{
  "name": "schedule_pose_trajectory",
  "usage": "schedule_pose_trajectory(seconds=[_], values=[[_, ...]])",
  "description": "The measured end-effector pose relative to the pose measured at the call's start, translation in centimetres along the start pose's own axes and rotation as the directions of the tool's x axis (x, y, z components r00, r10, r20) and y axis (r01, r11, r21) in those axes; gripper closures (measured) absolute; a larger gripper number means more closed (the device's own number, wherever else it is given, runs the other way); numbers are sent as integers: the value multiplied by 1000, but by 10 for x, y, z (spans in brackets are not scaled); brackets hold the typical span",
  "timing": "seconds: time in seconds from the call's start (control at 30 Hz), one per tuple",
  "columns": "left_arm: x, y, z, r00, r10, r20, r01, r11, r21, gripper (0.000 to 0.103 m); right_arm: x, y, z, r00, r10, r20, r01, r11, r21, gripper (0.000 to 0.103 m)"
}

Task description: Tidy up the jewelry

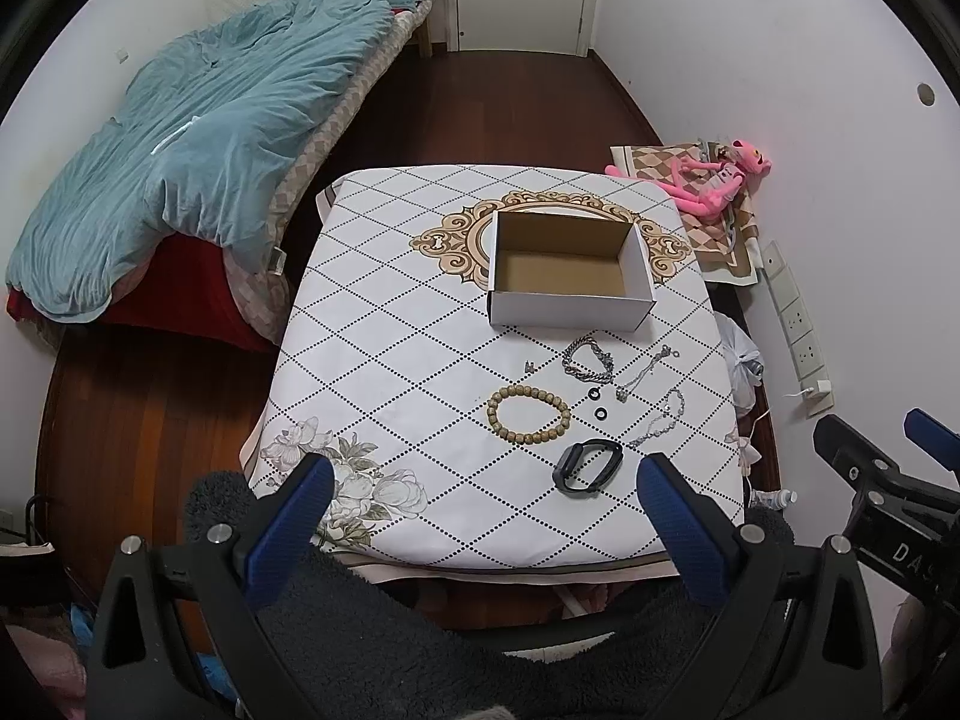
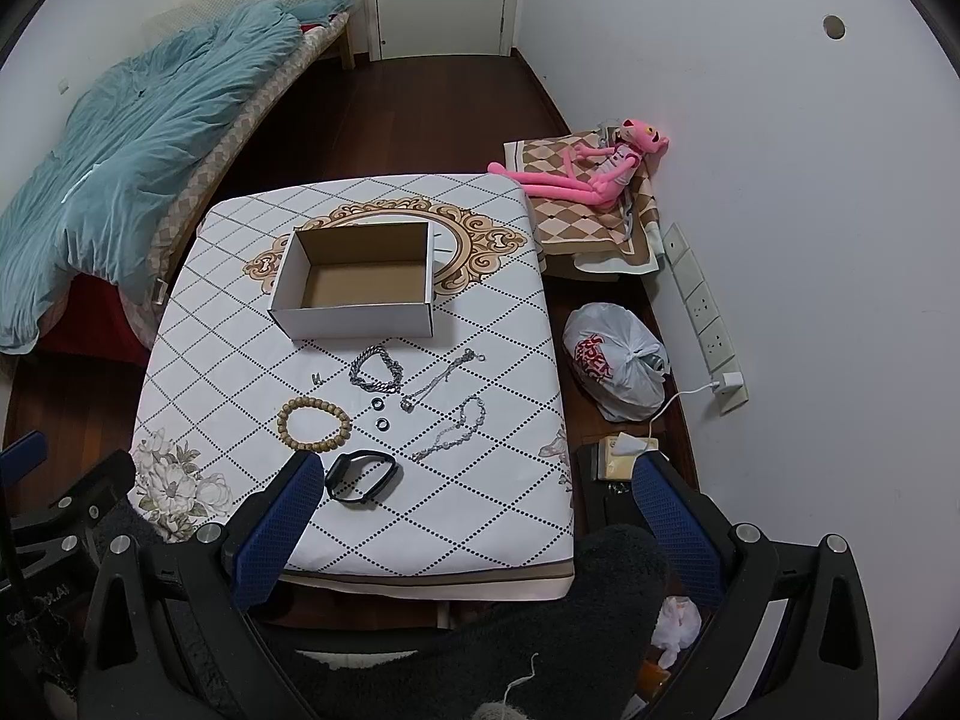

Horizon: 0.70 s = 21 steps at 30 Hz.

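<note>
- Left tongs [image 1: 485, 483] gape wide with nothing between them, held back from the near edge of the bench [image 1: 384, 372].
- Right tongs [image 2: 474, 483] likewise spread wide and bare.
- Black wristband [image 1: 588, 465] lies just ahead of the left tongs, the bead bracelet [image 1: 529, 415] beyond it.
- Cardboard box [image 1: 569, 267] stands farthest ahead, past the silver chains [image 1: 589, 360].
</note>
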State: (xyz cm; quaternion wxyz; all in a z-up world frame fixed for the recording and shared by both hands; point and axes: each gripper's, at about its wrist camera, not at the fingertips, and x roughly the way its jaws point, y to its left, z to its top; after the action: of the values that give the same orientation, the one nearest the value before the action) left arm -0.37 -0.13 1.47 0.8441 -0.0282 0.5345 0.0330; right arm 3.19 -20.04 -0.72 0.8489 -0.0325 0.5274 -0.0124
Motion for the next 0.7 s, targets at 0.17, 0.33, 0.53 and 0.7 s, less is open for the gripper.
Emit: schedule_pose_trajectory(seconds=[0.17, 0.33, 0.53, 0.7], values=[[2, -2, 3, 1000, 1, 0, -1, 1000, -4, 0, 1, -2, 4, 1000, 0, 2, 0, 1000, 7, 0], [28, 0, 11, 999, 36, -11, -37, 999, -11, 0, 25, -4, 9, 1000, -4, -25, 4, 1000, 31, 0], [91, 17, 12, 991, 105, -87, -104, 994, 15, 0, 107, 7, 0, 987, 19, -157, -10, 998, 61, 0], [146, 16, 7, 974, 126, -186, -114, 991, 74, 0, 184, 24, -18, 955, 33, -294, -16, 998, 61, 2]])
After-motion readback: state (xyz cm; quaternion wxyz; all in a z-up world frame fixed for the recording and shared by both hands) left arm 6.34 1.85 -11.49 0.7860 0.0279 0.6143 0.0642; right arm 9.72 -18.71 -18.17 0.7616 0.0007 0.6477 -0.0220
